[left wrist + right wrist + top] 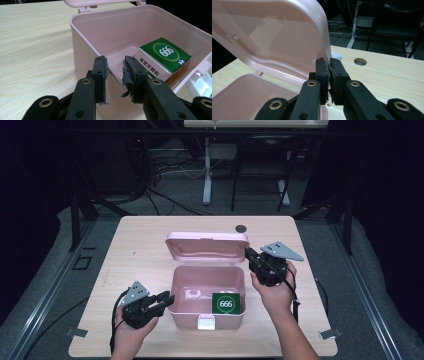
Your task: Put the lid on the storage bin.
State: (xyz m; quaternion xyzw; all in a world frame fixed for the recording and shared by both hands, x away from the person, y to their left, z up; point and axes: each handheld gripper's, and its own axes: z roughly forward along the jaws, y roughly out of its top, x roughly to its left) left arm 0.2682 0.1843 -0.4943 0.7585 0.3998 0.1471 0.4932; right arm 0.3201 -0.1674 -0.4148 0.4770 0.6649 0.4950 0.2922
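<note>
Box [207, 290] sits mid-table near your edge; your left gripper [115, 72] pinches its left wall to steady it, while your right gripper [329, 68] pinches the lid [274, 42] edge, holding it upright over the green carton [165, 53].

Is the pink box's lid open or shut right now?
Open. The lid stands raised behind the pink box, whose inside shows a green carton. The right claw pinches the lid's edge.
</note>
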